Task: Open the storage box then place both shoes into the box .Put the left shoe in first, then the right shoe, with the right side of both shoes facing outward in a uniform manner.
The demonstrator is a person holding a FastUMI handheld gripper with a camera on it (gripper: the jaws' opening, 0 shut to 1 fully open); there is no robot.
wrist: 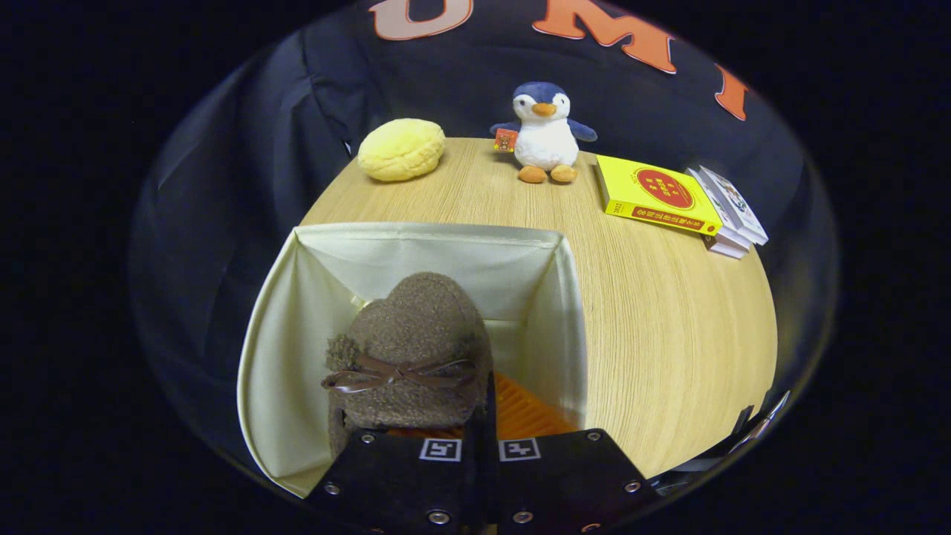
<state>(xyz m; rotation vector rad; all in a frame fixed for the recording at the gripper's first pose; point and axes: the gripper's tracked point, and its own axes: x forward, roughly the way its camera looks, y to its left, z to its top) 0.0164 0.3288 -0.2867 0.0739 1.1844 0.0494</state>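
Pinching shoe [416, 342] — jaws over box [297, 297]

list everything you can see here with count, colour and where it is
shoe: 1, fuzzy brown with a brown bow, just ahead of the fingers, over the open box
box: 1, cream fabric, open, near end of the table; something orange shows low inside it
table: 1, light wood
penguin toy: 1, blue and white, far edge of the table
round cushion: 1, yellow, beside the penguin toy
book: 1, yellow
white books: small stack, beside the yellow one
gripper: 1, fingers close together at the shoe's heel
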